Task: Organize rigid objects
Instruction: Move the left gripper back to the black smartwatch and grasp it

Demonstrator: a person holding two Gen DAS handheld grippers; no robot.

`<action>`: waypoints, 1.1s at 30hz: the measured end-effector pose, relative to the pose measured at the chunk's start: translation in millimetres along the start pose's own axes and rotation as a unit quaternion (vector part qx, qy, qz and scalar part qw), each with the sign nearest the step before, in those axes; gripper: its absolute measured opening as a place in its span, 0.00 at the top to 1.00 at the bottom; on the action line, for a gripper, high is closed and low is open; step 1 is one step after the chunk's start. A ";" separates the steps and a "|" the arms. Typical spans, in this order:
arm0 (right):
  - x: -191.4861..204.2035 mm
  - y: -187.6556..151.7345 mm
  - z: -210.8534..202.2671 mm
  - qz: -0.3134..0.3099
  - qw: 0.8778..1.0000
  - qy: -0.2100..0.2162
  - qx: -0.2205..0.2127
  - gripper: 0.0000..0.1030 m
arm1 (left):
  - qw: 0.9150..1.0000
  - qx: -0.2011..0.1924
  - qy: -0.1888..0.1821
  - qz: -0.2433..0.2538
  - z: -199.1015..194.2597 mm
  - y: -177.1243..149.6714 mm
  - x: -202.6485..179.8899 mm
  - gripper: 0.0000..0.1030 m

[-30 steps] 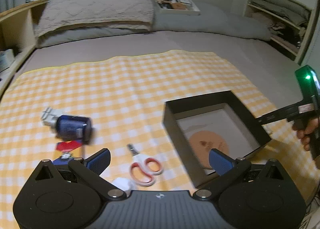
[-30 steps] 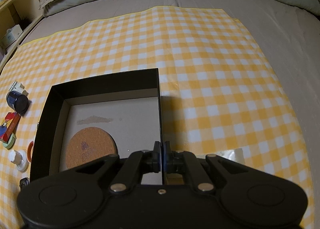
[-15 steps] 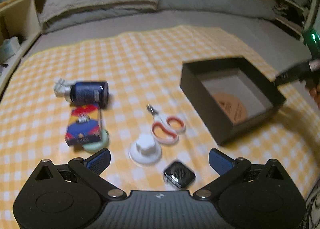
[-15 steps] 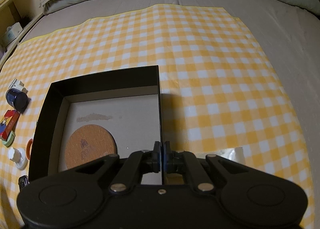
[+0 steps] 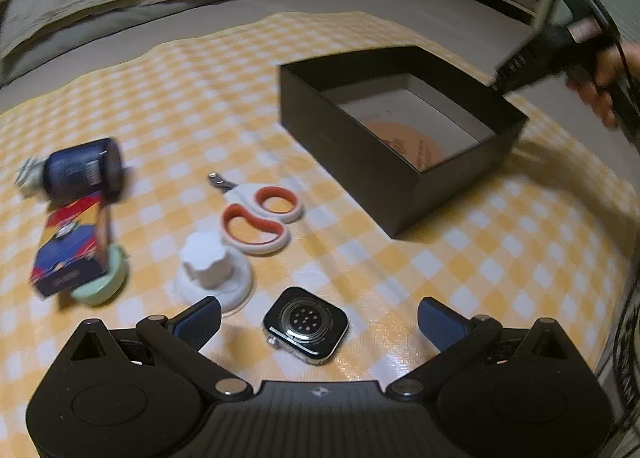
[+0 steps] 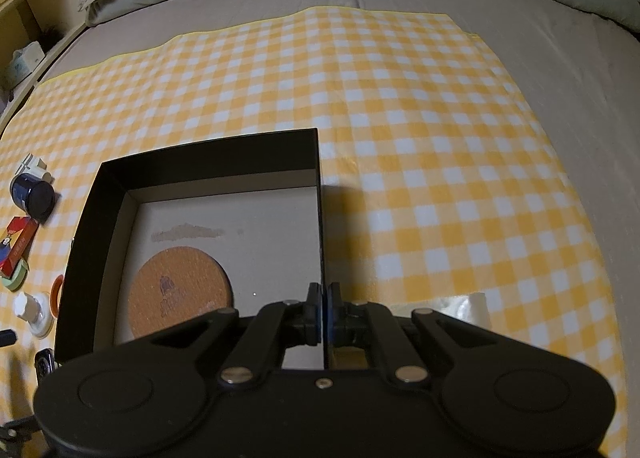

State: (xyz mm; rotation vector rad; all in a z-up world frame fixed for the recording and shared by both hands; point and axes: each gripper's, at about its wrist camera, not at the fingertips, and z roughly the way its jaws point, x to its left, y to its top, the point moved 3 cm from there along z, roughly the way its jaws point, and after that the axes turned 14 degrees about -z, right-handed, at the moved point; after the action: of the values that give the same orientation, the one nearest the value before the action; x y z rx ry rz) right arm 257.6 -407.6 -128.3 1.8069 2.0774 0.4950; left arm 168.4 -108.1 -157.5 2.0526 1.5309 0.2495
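Left hand-held gripper (image 5: pixel 319 322) moved over watch (image 5: pixel 306 329), wide open, right hand-held gripper (image 6: pixel 323 314) pinching box (image 6: pixel 320 217) wall

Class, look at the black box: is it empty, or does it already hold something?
Not empty. The box has no lid on, and a round cork coaster lies flat on its pale floor; nothing else is inside.

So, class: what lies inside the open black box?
Inside the open black cardboard box, a round cork coaster lies flat on the pale floor. The right claw, shut on the box wall, hides the near corner.
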 end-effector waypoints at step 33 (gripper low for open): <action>4.5 -1.1 0.5 -0.007 1.000 0.000 0.002 0.97 | 0.998 0.055 -0.036 0.023 23.2 -7.6 -17.7 0.26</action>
State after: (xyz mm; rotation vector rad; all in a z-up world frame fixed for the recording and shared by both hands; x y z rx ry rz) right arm 256.3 -403.2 -129.4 1.7938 2.0912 0.4878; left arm 167.0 -130.5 -177.6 2.1596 1.4860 0.1091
